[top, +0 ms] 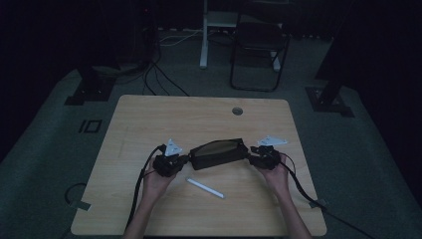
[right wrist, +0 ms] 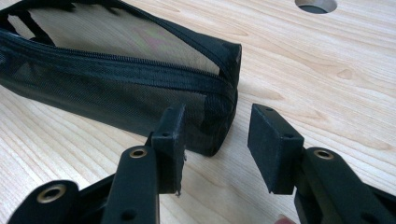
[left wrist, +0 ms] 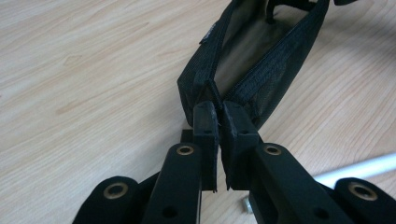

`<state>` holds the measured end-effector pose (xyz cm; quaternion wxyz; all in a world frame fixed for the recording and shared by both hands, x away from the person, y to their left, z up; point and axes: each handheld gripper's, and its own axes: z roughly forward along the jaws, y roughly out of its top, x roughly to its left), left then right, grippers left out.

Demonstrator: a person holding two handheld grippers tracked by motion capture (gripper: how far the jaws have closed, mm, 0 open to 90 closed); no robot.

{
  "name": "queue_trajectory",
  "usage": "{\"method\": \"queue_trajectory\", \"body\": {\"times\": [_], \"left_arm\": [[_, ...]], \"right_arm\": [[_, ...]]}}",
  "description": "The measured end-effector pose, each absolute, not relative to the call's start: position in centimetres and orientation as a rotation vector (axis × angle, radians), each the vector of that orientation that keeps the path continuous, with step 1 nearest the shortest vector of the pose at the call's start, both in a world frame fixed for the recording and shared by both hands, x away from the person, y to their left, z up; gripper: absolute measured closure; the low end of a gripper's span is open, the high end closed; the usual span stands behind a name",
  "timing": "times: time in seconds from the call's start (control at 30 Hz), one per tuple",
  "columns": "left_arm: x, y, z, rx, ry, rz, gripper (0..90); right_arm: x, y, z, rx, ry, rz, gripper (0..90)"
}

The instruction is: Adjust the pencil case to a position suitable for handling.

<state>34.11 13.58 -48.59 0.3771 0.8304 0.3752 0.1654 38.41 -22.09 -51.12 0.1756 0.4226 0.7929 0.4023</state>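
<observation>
A black mesh zip pouch (top: 219,153) lies across the middle of the wooden table (top: 149,119), its zipper open along the top. My left gripper (top: 186,159) is at the pouch's left end. In the left gripper view the gripper (left wrist: 219,116) is shut on the end seam of the pouch (left wrist: 261,60), pinching the fabric between its pads. My right gripper (top: 250,157) is at the pouch's right end. In the right gripper view its jaws (right wrist: 217,126) stand apart, with the pouch's corner (right wrist: 219,93) just beyond the left pad and neither pad pressing on it.
A thin white stick (top: 205,188) lies on the table in front of the pouch, between my hands, and reappears as the stick (left wrist: 359,168) at the lower right of the left gripper view. A round cable hole (top: 237,111) sits near the far edge. A chair (top: 259,45) stands beyond the table.
</observation>
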Motion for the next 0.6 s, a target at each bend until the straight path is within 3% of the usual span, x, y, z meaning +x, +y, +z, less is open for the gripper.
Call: {"method": "queue_trajectory", "body": {"times": [0.4,0.6], "left_arm": [[32.8,13.2,-48.8,2.128,0.937,0.418,83.2],[32.7,13.5,-48.9,2.118,0.953,0.416,74.4]], "right_arm": [[38.9,-22.0,-51.6,1.213,2.248,1.138,56.2],[38.9,-21.9,-51.6,1.206,2.255,1.13,53.7]]}}
